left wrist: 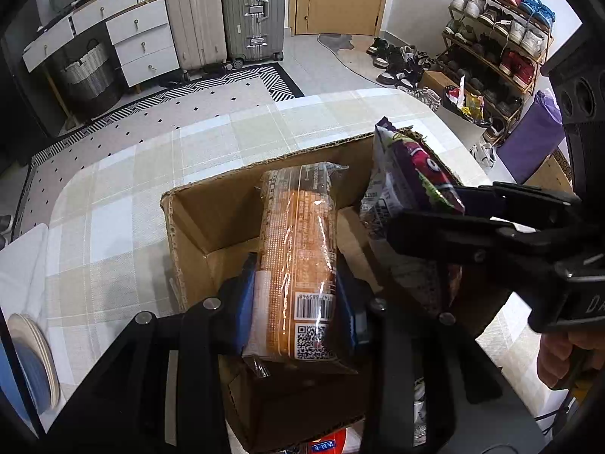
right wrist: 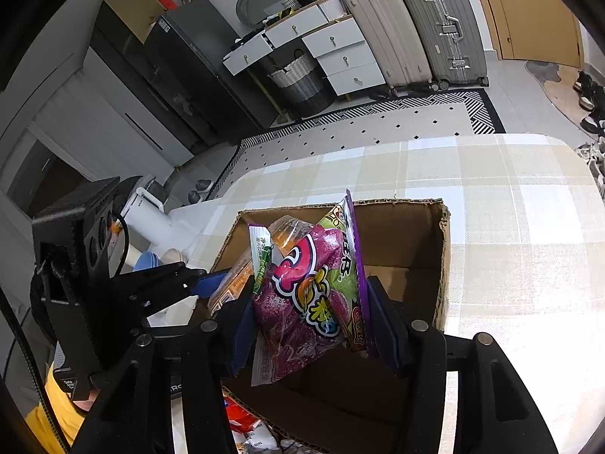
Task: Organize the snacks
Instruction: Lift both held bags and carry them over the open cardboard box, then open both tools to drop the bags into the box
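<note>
1. Left fingers [left wrist: 298,295] clamped tight on one clear orange snack pack [left wrist: 298,249], held over the open cardboard box [left wrist: 181,227].
2. Right fingers [right wrist: 314,325] closed partway on one purple candy bag [right wrist: 310,302], also above the box, just beside the orange pack.
3. Count: two packs held, one box, two suitcases [left wrist: 227,11].
4. Box bottom mostly hidden; a red wrapper [right wrist: 242,416] near the box is cut off.
5. Plaid-cloth counter [left wrist: 124,189]; patterned rug [right wrist: 359,125], shoe rack [left wrist: 499,38], white drawers behind.
</note>
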